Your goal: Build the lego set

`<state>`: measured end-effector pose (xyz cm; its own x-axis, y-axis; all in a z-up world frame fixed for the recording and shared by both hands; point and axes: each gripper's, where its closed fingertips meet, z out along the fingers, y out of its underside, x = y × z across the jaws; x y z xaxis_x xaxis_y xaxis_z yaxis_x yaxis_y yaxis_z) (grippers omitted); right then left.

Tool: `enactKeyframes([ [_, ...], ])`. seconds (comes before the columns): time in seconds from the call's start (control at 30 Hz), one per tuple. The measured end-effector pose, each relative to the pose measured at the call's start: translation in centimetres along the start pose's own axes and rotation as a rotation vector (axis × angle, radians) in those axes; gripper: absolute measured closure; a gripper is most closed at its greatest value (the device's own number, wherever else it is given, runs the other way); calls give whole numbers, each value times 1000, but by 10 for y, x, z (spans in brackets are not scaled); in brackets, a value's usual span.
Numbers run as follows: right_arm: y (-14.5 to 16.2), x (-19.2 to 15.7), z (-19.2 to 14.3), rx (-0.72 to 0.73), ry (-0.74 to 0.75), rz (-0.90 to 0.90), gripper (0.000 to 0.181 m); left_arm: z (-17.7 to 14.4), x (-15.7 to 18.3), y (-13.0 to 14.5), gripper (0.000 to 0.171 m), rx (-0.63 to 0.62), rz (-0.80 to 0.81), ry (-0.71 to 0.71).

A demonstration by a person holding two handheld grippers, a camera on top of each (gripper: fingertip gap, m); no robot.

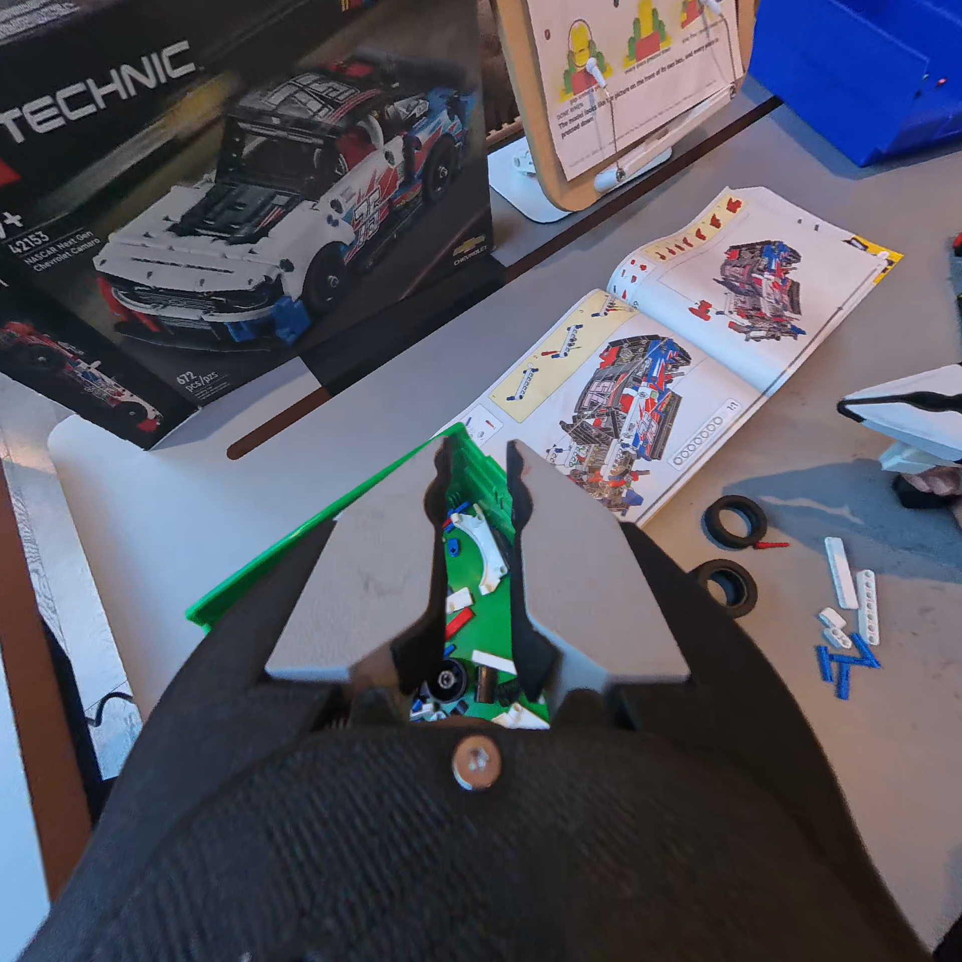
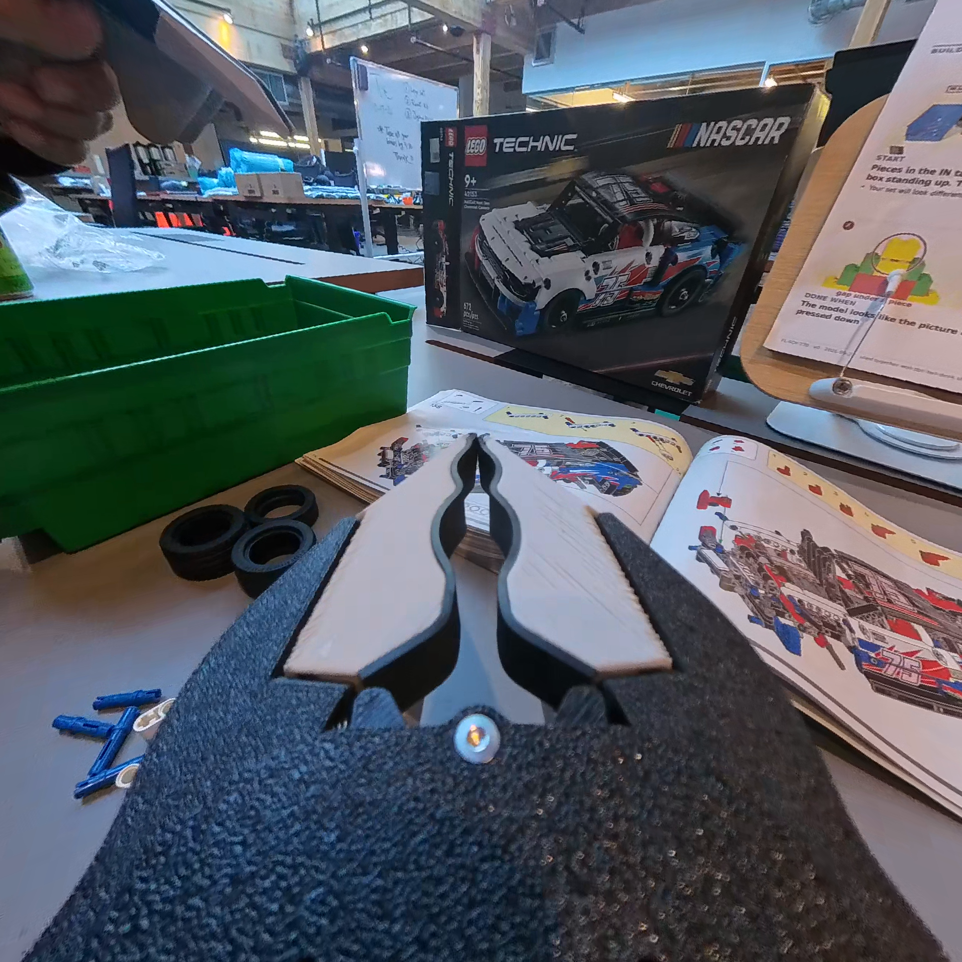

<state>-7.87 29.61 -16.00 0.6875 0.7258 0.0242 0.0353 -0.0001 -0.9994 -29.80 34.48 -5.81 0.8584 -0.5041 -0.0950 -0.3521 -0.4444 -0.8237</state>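
Observation:
My left gripper (image 1: 480,452) is open and empty. It hovers over a green bin (image 1: 312,526) that holds loose Lego parts: a white arch piece (image 1: 484,546), a red piece (image 1: 458,622) and a black wheel hub (image 1: 446,679). My right gripper (image 2: 476,441) is shut on nothing, low over the open instruction booklet (image 2: 755,546). It also shows at the right edge of the left wrist view (image 1: 911,411). Three black tyres (image 2: 239,539) lie beside the bin (image 2: 208,375). Blue pins (image 2: 109,739) and white beams (image 1: 853,588) lie on the table.
The Lego set box (image 2: 598,250) stands behind the booklet. A wooden stand with a printed sheet (image 2: 859,260) is at the back right. A blue bin (image 1: 859,67) sits beyond it. A clear plastic bag (image 2: 78,244) lies behind the green bin. Spacing between my two grippers at the tips: around 25 centimeters.

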Motion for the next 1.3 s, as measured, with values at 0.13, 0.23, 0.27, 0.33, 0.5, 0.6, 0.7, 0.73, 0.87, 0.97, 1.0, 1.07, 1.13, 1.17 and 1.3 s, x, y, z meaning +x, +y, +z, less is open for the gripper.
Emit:
enactKeyframes([
  [0.13, 1, -3, 1, -8, -7, -16, 181, -1, -13, 4, 150, -12, 11, -47],
  [0.23, 1, -2, 1, -7, -10, -11, 181, 1, -20, 7, 147, -12, 0, -45],
  [0.27, 1, -2, 1, -7, -11, -8, 181, 4, -23, 9, 146, -22, -6, -44],
  [0.33, 1, -2, 1, -8, -13, -6, 181, 12, -28, 20, 146, -67, -17, -39],
  [0.5, 2, -3, 2, -13, -16, -10, 181, 34, -34, 59, 146, -238, -24, 6],
  [0.6, 2, -4, 2, -15, -17, -11, 181, 46, -35, 76, 146, -310, -27, 21],
  [0.7, 3, -4, 2, -16, -18, -11, 181, 53, -27, 86, 145, -356, -9, 66],
  [0.73, 3, -4, 2, -15, -18, -11, 181, 53, -22, 87, 145, -364, 3, 83],
  [0.87, 3, -4, 2, -15, -20, -8, 181, 51, -6, 94, 148, -402, 49, 152],
  [0.97, 3, -4, 2, -15, -22, -5, 181, 50, 4, 120, 146, -523, 90, 210],
  [1.0, 3, -4, 2, -15, -22, -5, 181, 51, 5, 128, 144, -557, 105, 216],
  [1.07, 3, -4, 2, -18, -21, -7, 181, 52, 0, 134, 141, -594, 111, 184],
  [1.13, 3, -4, 2, -19, -20, -11, 181, 52, -4, 131, 141, -575, 92, 169],
  [1.17, 3, -4, 2, -19, -20, -12, 181, 51, -6, 129, 142, -563, 84, 171],
  [1.3, 3, -4, 2, -20, -19, -13, 181, 41, -35, 115, 142, -491, 38, 50],
])
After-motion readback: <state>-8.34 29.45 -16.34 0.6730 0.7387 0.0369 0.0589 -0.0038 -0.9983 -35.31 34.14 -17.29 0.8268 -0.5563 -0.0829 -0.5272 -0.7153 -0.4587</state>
